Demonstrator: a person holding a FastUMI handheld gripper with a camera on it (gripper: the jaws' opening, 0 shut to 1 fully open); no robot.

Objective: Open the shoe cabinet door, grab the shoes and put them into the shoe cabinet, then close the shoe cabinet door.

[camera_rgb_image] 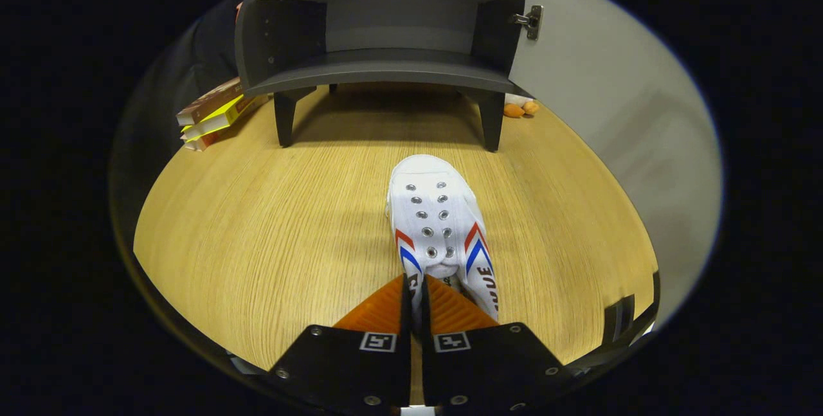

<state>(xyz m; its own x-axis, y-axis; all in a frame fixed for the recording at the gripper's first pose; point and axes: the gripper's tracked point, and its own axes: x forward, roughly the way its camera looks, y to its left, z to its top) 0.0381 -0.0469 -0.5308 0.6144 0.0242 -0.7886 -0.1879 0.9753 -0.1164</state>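
White canvas is pinched between the fingers of the hand-held gripper [416, 287], nearly pressed together on the heel collar of the shoe [439, 223], whose toe points toward the shoe cabinet [386, 69]. The shoe rests mid-surface [257, 223]. The cabinet stands at the far edge, its door [611, 114] swung open rightward. Stacked books [212, 114] lie beside its left leg.

Gripper [415, 287] fingers pinched nearly together on the heel-side collar of a white shoe [437, 223], toe pointing toward the shoe cabinet [386, 36]. Cabinet door [611, 126] swung open to the right, shelves bare. Shoe sits on the wooden tabletop [257, 223]; stacked books [212, 114] left of the cabinet.
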